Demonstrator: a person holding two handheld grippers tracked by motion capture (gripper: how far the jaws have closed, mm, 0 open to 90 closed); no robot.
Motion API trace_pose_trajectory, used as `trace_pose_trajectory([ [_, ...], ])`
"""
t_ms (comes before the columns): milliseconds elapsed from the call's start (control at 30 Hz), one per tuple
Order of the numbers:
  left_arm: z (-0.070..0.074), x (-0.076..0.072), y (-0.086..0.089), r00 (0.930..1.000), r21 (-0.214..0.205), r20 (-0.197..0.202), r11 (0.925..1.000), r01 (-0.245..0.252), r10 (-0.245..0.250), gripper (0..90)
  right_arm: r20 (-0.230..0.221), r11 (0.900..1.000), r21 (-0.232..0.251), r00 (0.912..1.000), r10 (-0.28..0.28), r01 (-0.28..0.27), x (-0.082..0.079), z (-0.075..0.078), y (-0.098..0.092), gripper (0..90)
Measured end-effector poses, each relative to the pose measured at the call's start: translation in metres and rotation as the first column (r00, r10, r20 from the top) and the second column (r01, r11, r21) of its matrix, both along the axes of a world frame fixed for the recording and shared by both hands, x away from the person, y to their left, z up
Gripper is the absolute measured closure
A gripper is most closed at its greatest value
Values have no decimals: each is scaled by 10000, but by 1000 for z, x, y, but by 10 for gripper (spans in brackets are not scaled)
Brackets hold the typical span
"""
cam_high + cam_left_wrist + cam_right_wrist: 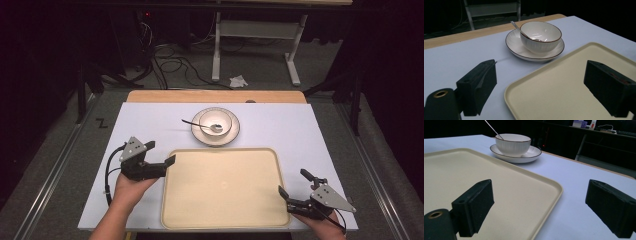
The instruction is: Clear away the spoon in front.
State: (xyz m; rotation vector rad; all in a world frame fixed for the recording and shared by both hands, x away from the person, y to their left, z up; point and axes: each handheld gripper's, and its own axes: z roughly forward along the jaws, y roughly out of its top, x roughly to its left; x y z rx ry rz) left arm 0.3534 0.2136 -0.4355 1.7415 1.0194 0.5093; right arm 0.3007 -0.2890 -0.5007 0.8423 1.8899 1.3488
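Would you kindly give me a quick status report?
Both grippers, left and right, open at tray edges. Bowl, spoon on saucer beyond. Nothing in the way.

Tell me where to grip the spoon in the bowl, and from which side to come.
Grip the spoon on its bare handle, where it sticks out past the bowl's rim toward the left of the high view. Its head lies down in the bowl, walled in. Probably best to come from above and from the left, with the open left gripper, jaws set across the thin handle.

It looks like a lab: a dark room, loose cables [170, 65] on the floor at upper centre, metal frame rails [55, 170] beside the worktop [150, 120].
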Motion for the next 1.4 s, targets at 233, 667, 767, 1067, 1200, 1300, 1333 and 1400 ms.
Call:
trace_pose_trajectory([
  [233, 5, 33, -3, 9998, -52, -164, 9999, -144, 143, 144, 53, 10000, -13, 10000, -60, 60, -1, 1, 0, 89],
  [667, 12, 78, -18, 9974, -342, -381, 9974, -631, 617, 156, 92, 9999, 94, 9999, 51, -51, -2, 2, 0, 89],
  [767, 13, 86, -19, 9965, -392, -490, 9968, -698, 678, 157, 103, 9999, 110, 9999, 56, -57, -2, 2, 0, 89],
  [1067, 12, 107, -29, 9935, -302, -832, 9963, -808, 780, 173, 37, 9998, 197, 10000, 63, -63, -1, 1, 0, 89],
  [1200, 16, 114, -36, 9924, -166, -912, 9963, -840, 821, 180, 34, 9997, 245, 10000, 63, -63, -1, 1, 0, 89],
  [1300, 20, 118, -42, 9914, 171, -977, 9961, -860, 873, 188, 27, 9996, 259, 10000, 70, -70, -1, 1, 0, 89],
  [1333, 20, 120, -43, 9908, 199, -1023, 9960, -875, 891, 204, 36, 9996, 265, 9999, 95, -96, -1, 1, 0, 89],
  [1400, 19, 122, -44, 9878, 246, -1139, 9942, -1045, 1067, 217, 21, 9996, 275, 10000, 93, -94, -1, 1, 0, 89],
])
